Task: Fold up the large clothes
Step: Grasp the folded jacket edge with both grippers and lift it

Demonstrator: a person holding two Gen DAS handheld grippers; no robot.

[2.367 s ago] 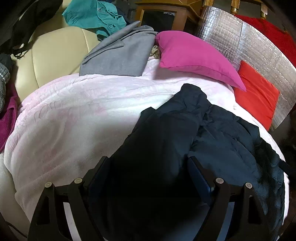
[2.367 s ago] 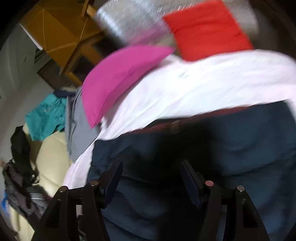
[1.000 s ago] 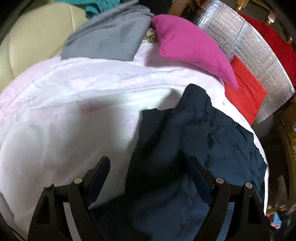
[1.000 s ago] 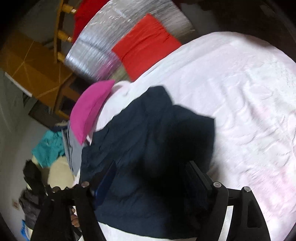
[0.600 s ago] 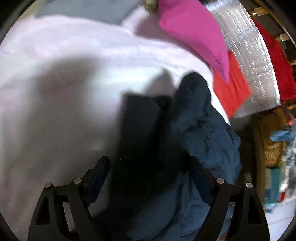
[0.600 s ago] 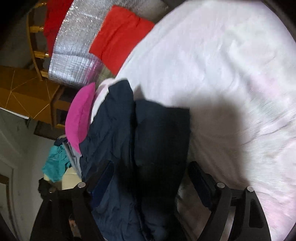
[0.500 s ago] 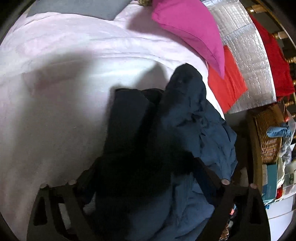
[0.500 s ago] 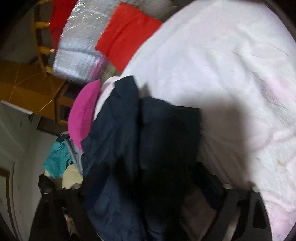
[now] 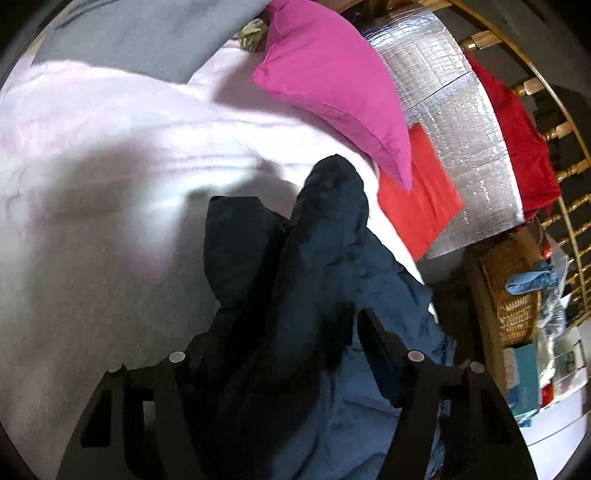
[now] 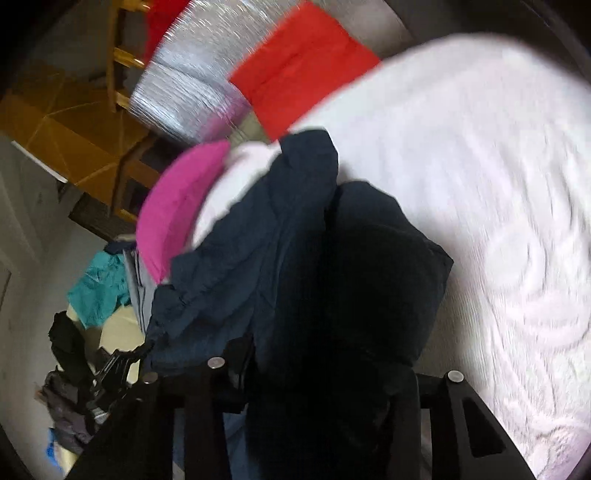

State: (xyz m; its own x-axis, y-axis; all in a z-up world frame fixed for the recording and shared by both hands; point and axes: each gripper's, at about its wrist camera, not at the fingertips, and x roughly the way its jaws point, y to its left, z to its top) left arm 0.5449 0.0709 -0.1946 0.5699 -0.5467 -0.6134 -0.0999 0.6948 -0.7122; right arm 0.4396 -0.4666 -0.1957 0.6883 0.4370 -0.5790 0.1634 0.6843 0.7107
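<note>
A dark navy jacket lies bunched on the pale pink bed cover, with one thick fold lying beside another. My left gripper sits low over its near end. The jaws are closing and the fabric fills the gap, hiding the left finger. In the right wrist view the same jacket runs away from me. My right gripper is closing on its blackest fold, which bulges over and between the fingers.
A magenta pillow, a red cushion and a silver foil panel line the far side. A grey garment lies at the back, a wicker basket stands off the bed, and teal cloth lies on a cream chair.
Both grippers have sunk closer to the jacket and their jaws have narrowed from wide apart onto the fabric. The left view has swung towards the right edge of the bed.
</note>
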